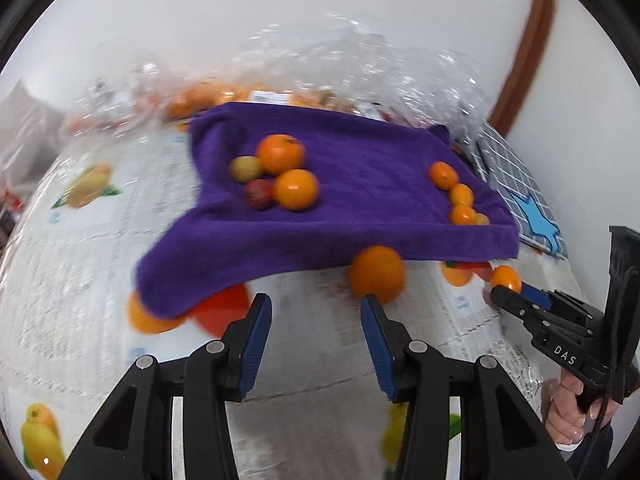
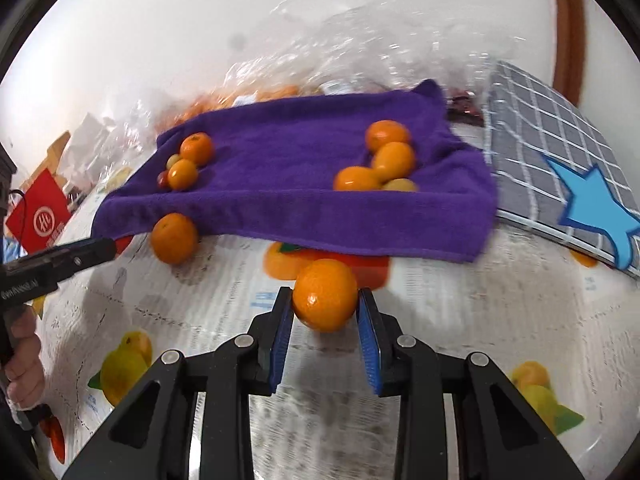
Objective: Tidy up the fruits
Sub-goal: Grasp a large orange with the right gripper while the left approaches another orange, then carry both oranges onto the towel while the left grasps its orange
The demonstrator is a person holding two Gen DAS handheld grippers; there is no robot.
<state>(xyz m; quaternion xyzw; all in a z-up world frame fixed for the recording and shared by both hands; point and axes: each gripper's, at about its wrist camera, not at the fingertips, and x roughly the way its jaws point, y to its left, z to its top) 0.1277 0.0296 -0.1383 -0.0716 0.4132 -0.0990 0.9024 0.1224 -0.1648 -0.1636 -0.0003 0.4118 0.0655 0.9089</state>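
A purple towel (image 1: 360, 200) (image 2: 300, 184) lies on the table. On it sit a left cluster of two oranges (image 1: 280, 154) (image 2: 196, 148) with a yellowish and a red fruit, and a right cluster of small oranges (image 1: 443, 175) (image 2: 394, 160). A loose orange (image 1: 377, 274) (image 2: 174, 238) lies at the towel's front edge. My left gripper (image 1: 316, 308) is open and empty, just short of that orange. My right gripper (image 2: 324, 300) is shut on a small orange (image 2: 325, 296) (image 1: 505, 278) just above the table.
A fruit-printed covering (image 1: 120, 300) (image 2: 460, 320) spreads over the table. A grey checked cloth with a blue star (image 1: 516, 188) (image 2: 560, 168) lies right of the towel. Clear plastic bags of fruit (image 1: 340, 68) (image 2: 340, 52) are piled behind. A red box (image 2: 38, 212) stands left.
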